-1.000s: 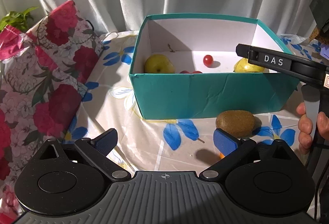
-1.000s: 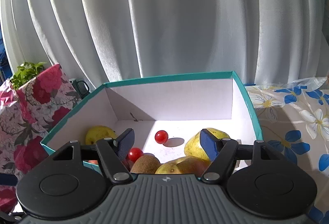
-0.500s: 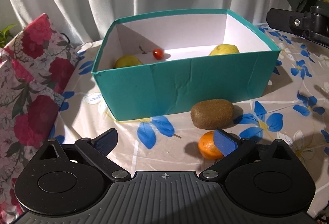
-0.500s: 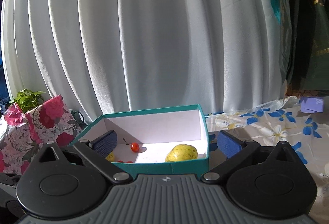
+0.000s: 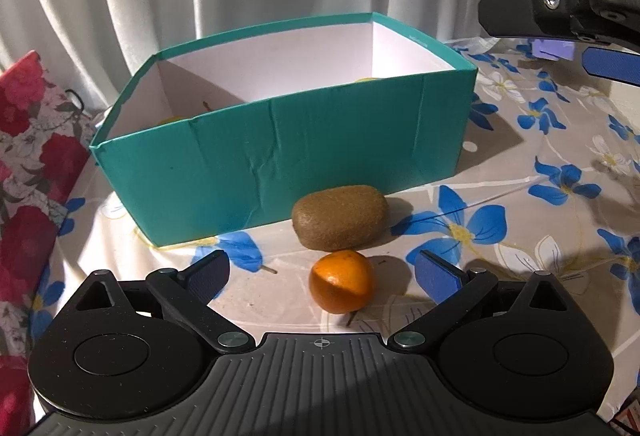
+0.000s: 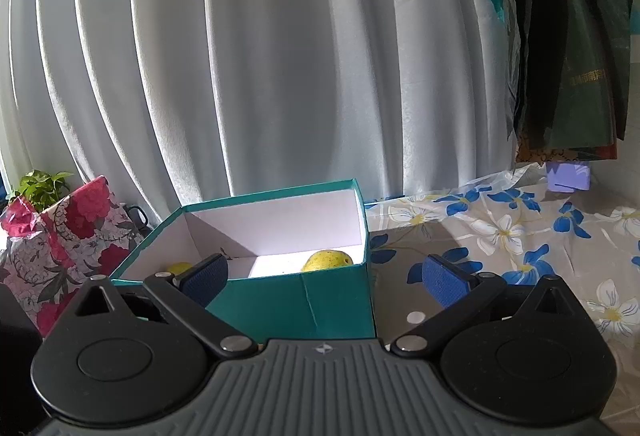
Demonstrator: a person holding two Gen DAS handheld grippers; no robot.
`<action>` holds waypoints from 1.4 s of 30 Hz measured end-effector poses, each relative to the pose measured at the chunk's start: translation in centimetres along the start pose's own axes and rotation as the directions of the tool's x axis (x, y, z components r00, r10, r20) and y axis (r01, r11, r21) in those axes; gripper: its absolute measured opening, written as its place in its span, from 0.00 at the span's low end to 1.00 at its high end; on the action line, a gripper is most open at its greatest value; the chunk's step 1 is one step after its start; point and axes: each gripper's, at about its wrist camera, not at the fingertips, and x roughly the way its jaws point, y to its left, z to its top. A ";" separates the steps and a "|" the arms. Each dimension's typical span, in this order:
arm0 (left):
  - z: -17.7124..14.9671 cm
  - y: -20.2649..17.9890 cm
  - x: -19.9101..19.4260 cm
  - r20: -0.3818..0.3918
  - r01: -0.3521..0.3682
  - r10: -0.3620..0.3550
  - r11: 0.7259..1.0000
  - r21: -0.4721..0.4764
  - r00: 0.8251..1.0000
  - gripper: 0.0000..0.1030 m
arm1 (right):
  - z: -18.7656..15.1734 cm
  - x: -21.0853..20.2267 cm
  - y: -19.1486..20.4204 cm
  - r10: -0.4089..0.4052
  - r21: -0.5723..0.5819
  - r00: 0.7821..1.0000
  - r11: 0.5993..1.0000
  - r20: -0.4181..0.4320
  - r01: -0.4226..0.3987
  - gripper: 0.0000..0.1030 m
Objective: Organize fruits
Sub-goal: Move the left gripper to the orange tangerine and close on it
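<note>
A teal box (image 5: 280,160) with a white inside stands on the flowered tablecloth. In front of it lie a brown kiwi (image 5: 339,218) and, nearer, a small orange (image 5: 342,286). My left gripper (image 5: 322,274) is open, low over the cloth, and the orange sits between its blue pads without touching them. My right gripper (image 6: 326,278) is open and empty, held back from the teal box (image 6: 304,300), where a yellow pear (image 6: 327,261) and another yellow fruit (image 6: 179,268) show inside. The right gripper's body (image 5: 560,12) hangs at the upper right of the left wrist view.
A red floral bag (image 5: 28,172) stands left of the box, with a green plant (image 6: 40,190) behind it. White curtains close the back. Dark bags (image 6: 572,48) hang at the right above a small purple item (image 6: 568,176). Bare cloth (image 5: 540,176) lies right of the box.
My left gripper came down and closer, so the orange now lies between its pads. My right gripper pulled back out of the box, rose and opened wide.
</note>
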 end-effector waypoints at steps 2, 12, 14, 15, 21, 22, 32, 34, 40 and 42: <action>-0.1 -0.6 0.4 -0.012 0.004 -0.004 1.000 0.018 1.000 0.99 | -0.1 -0.1 0.1 -0.003 -0.006 1.000 1.000 0.000 0.003 1.00; -0.4 -1.6 2.1 -0.043 0.043 -0.042 0.999 0.016 0.998 0.81 | 0.2 0.0 -0.1 -0.018 -0.010 1.000 1.000 -0.002 0.018 1.00; -0.5 -1.6 2.6 -0.062 0.043 -0.043 0.999 0.010 0.997 0.76 | 0.2 0.1 -0.1 -0.021 -0.008 1.000 1.000 -0.003 0.021 1.00; -0.5 -1.5 2.7 -0.069 0.047 -0.047 0.999 0.006 0.997 0.74 | 0.2 0.1 -0.1 -0.018 -0.006 1.000 1.000 -0.004 0.018 1.00; -0.6 -1.3 3.5 -0.101 0.054 -0.055 0.998 -0.010 0.993 0.64 | 0.2 0.2 -0.1 -0.020 0.001 1.000 1.000 -0.006 0.020 1.00; -0.7 -1.1 3.7 -0.109 0.057 -0.058 0.998 -0.018 0.992 0.64 | 0.1 0.3 -0.2 -0.021 0.002 1.000 1.000 -0.008 0.021 1.00; -0.4 -1.0 4.1 -0.091 0.049 -0.052 0.998 -0.034 0.994 0.45 | 0.0 0.2 0.0 -0.032 0.000 0.999 0.999 -0.023 0.032 1.00; -0.2 -0.7 4.2 -0.098 0.059 -0.064 0.997 -0.051 0.993 0.44 | -0.1 0.2 0.1 -0.036 -0.003 0.999 0.999 -0.024 0.035 1.00; -0.1 0.1 3.0 -0.090 0.029 -0.033 0.998 -0.051 0.995 0.44 | -0.3 0.3 0.2 -0.049 -0.013 0.998 0.999 -0.031 0.049 1.00; 0.2 0.8 2.1 -0.080 0.009 -0.014 0.998 -0.060 0.997 0.44 | -0.5 0.4 0.4 -0.059 -0.024 0.998 0.998 -0.032 0.058 1.00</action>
